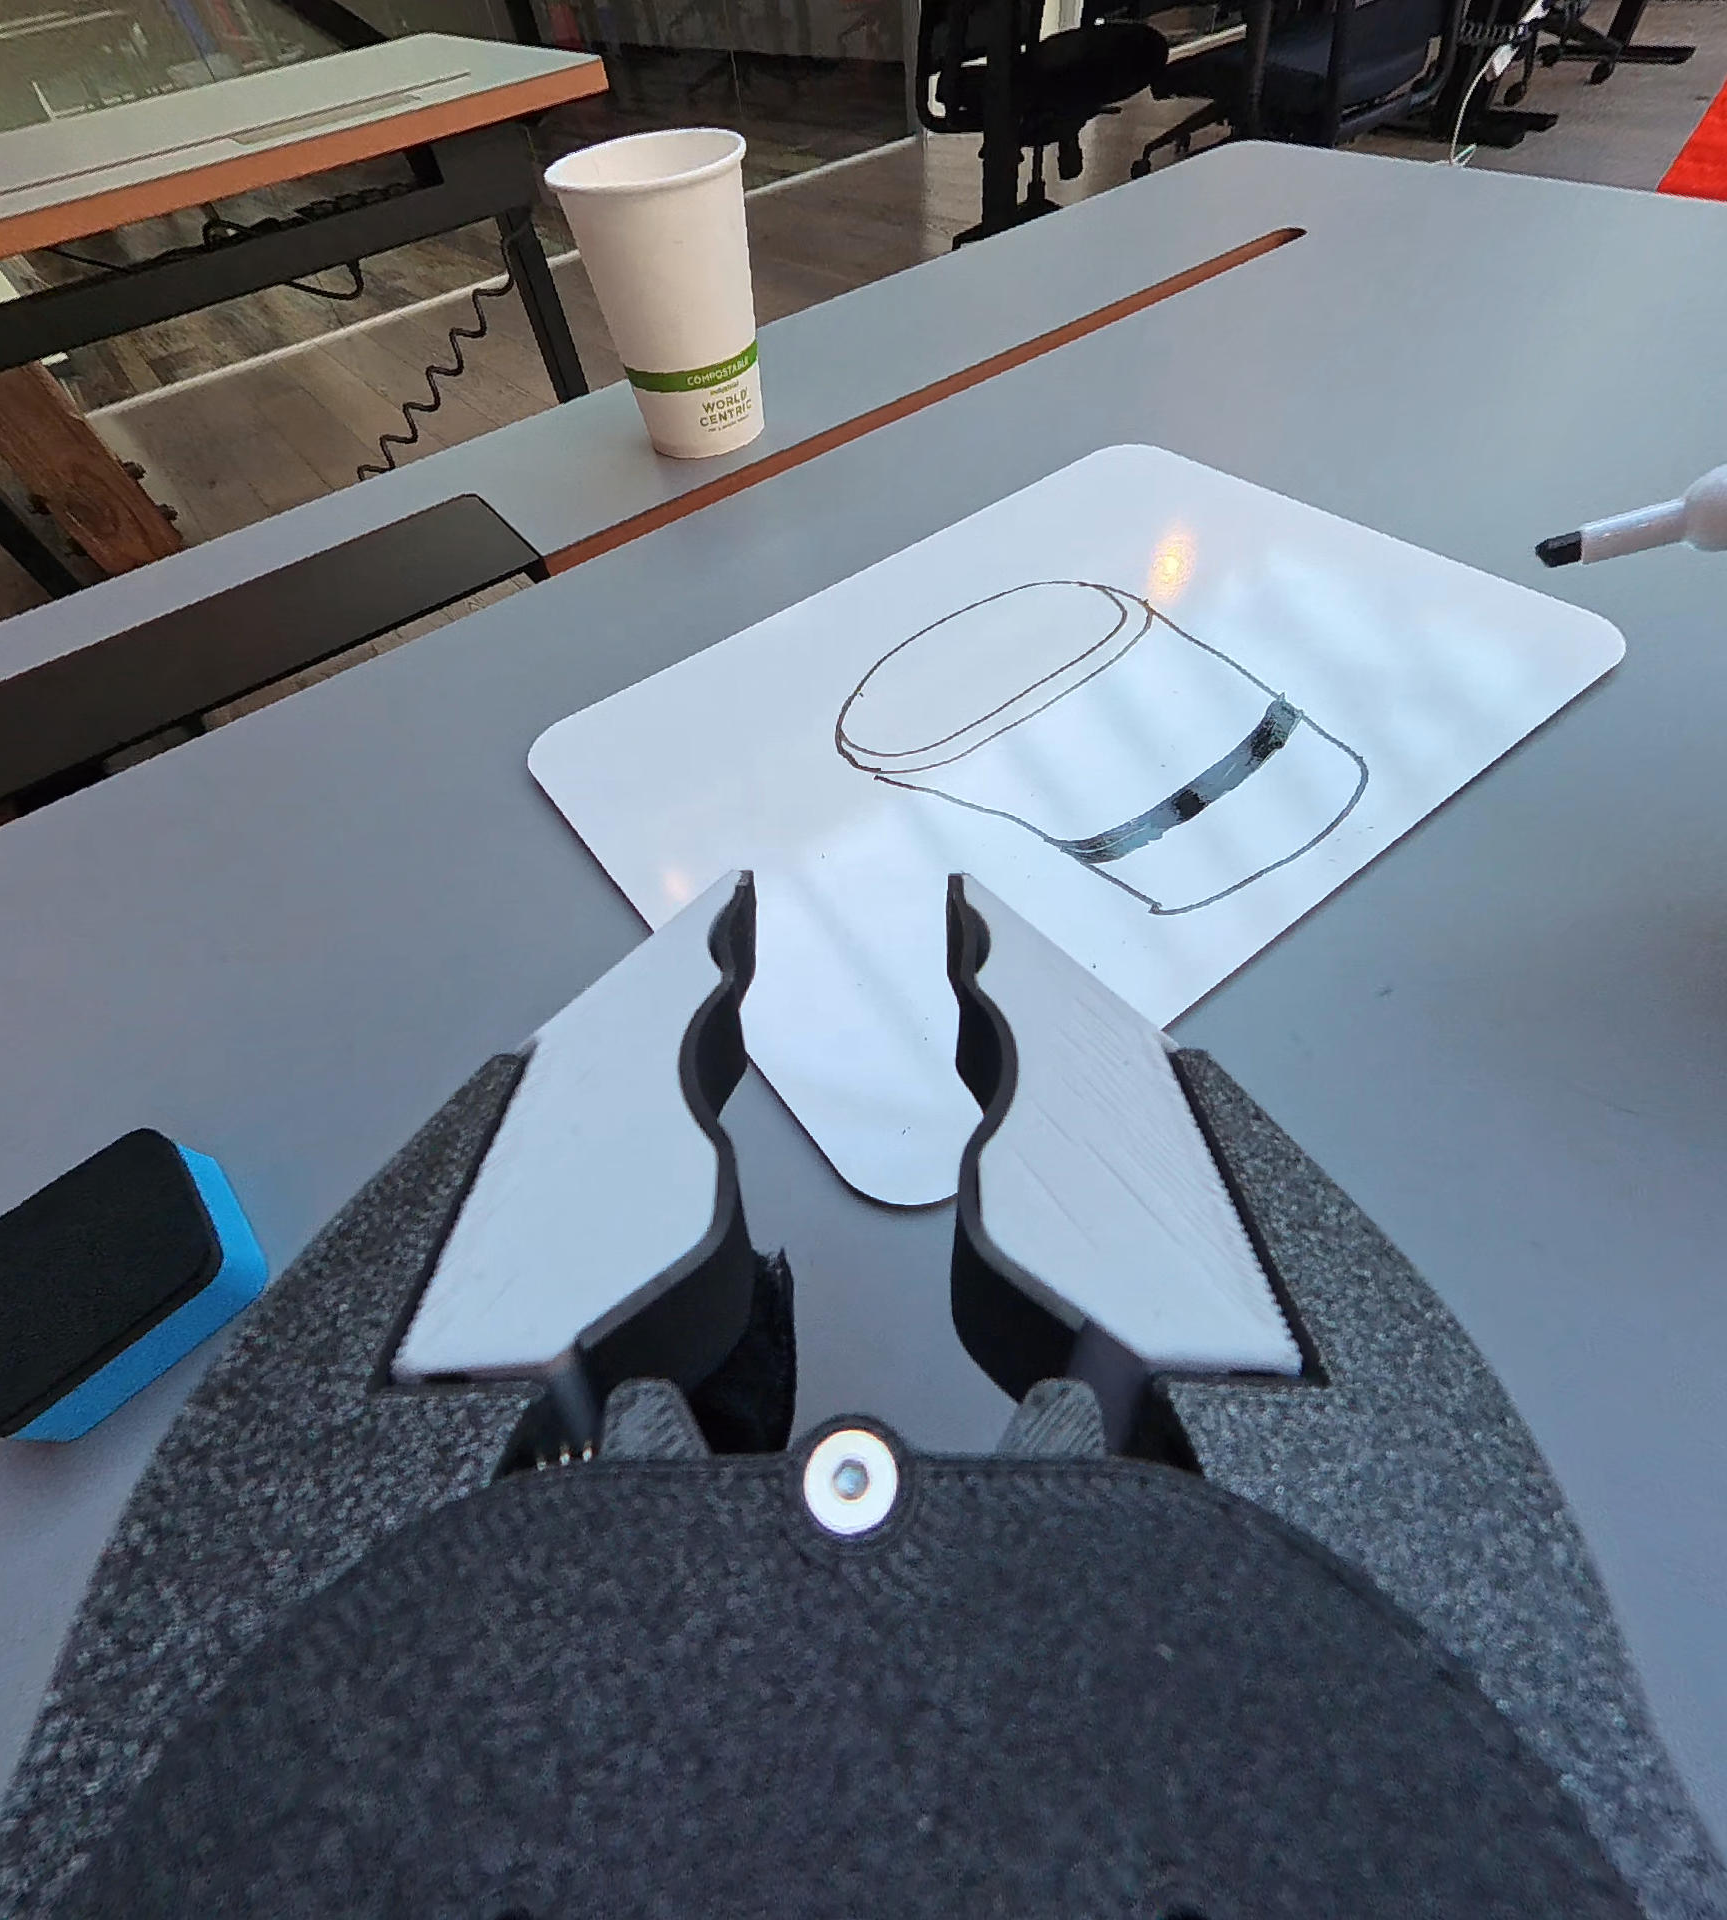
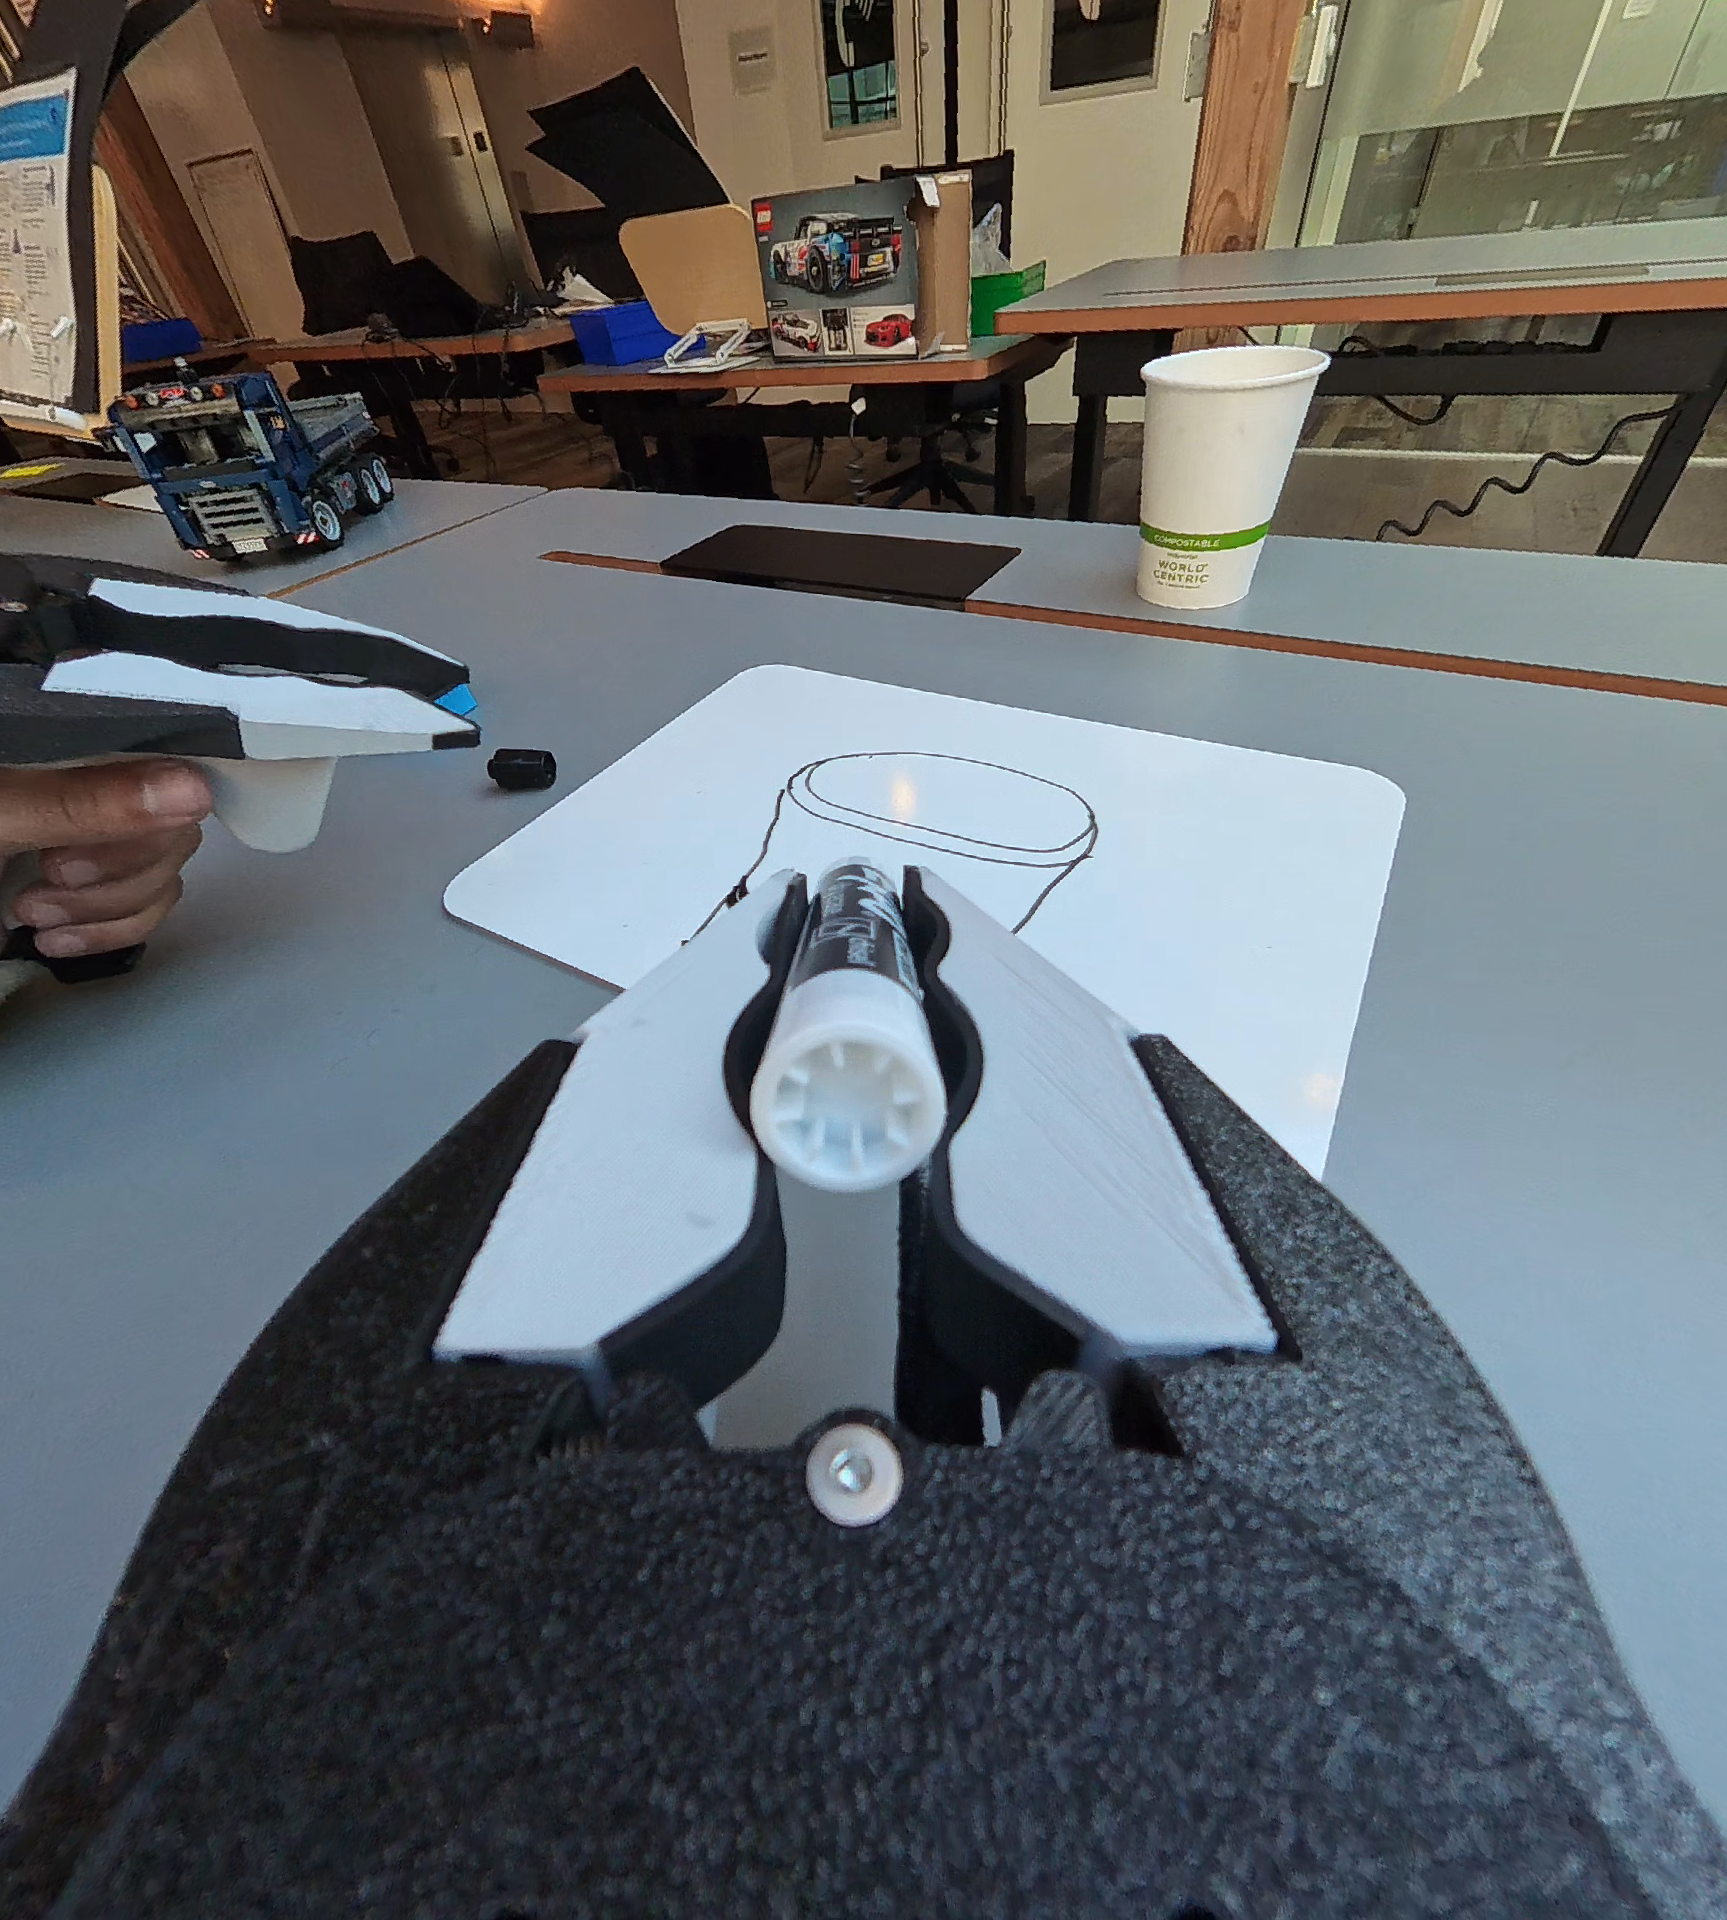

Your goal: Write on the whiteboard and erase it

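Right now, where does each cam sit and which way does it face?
Left wrist view: on the open left gripper, looking across the whiteboard toward the paper cup; eraser at left.
Right wrist view: on the right gripper clamping the marker, facing the same board; a hand shows.
Shared: board, cup, marker.

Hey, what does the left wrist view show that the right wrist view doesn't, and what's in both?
Only the left wrist view: the whole blue-and-black eraser on the table, the marker's black tip, and the drawing's dark band.

Only the right wrist view: a black cap on the table, a blue toy truck, a toy box, and the hand holding the open left tongs.

Both: the paper cup, the whiteboard with its cup drawing, and the marker clamped in the right tongs.
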Tool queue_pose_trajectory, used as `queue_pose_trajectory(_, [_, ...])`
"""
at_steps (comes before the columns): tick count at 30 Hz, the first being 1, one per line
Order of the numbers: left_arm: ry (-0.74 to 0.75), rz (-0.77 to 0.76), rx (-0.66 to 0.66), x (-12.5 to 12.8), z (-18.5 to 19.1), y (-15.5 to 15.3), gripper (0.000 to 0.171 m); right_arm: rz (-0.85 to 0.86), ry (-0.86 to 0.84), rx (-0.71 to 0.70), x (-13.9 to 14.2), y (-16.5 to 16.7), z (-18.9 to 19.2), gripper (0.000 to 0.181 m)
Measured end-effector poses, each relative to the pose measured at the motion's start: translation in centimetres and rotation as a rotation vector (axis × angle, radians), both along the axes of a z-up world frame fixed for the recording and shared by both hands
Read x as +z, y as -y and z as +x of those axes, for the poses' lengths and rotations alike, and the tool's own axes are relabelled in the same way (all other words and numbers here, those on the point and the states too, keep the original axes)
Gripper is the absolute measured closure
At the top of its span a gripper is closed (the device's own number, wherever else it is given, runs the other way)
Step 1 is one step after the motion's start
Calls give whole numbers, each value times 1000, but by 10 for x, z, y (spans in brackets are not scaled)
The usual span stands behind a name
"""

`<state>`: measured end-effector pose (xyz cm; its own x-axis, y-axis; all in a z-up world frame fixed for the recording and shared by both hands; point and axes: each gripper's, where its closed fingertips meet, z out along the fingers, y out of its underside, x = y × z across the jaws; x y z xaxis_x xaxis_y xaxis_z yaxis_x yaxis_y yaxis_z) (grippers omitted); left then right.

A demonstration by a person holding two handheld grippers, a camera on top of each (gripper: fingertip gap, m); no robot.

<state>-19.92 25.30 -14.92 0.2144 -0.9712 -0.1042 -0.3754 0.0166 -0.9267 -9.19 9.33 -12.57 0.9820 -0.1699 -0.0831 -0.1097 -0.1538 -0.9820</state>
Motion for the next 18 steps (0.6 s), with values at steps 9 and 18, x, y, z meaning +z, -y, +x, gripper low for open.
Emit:
queue_pose_trajectory(9, [-16,-12,-1,-4,0,-1,135,-1,0,2,0,0,0,163])
queue_pose_trajectory(18, [-19,-9,-4,-3,-1,1,135,-10,10,14,-2,-1,-3,163])
